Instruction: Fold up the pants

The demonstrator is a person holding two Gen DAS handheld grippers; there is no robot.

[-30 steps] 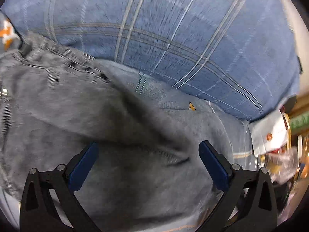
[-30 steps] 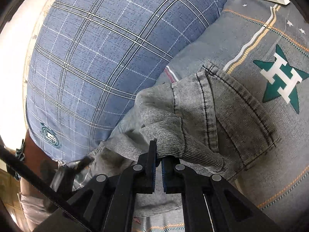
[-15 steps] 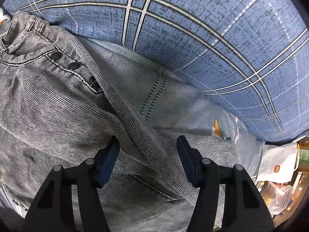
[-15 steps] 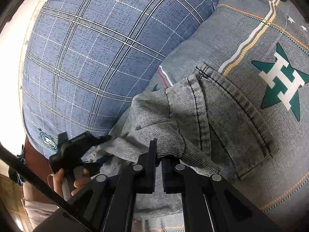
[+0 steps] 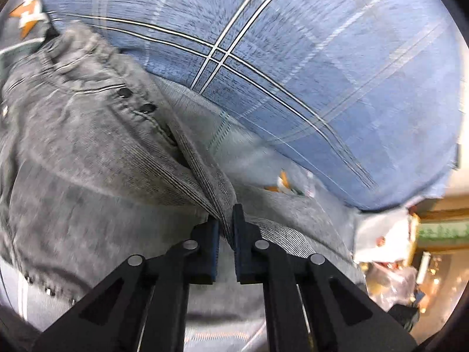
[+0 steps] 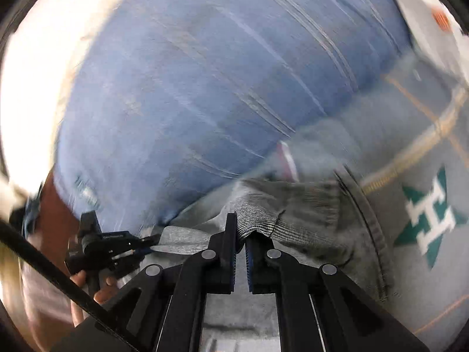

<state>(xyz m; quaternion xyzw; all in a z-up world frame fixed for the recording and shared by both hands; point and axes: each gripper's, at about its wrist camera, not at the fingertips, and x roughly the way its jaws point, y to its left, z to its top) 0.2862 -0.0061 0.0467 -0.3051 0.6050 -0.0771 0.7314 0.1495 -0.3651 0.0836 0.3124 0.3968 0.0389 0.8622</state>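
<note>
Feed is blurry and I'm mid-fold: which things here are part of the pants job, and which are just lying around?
Part of the job:
- grey pants
- left gripper, shut on a fold of them
- right gripper, shut on their edge

Lying about:
- blue plaid pillow
- grey star-print bedding
- white bag

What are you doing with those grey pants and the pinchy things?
A person is folding the pants on a bed, with a gripper in each hand. The left gripper has just been closing and now pinches a ridge of the grey cloth. The right gripper is shut on another bunch of the pants. A blue checked pillow lies just behind them. The fold is not yet made.
</note>
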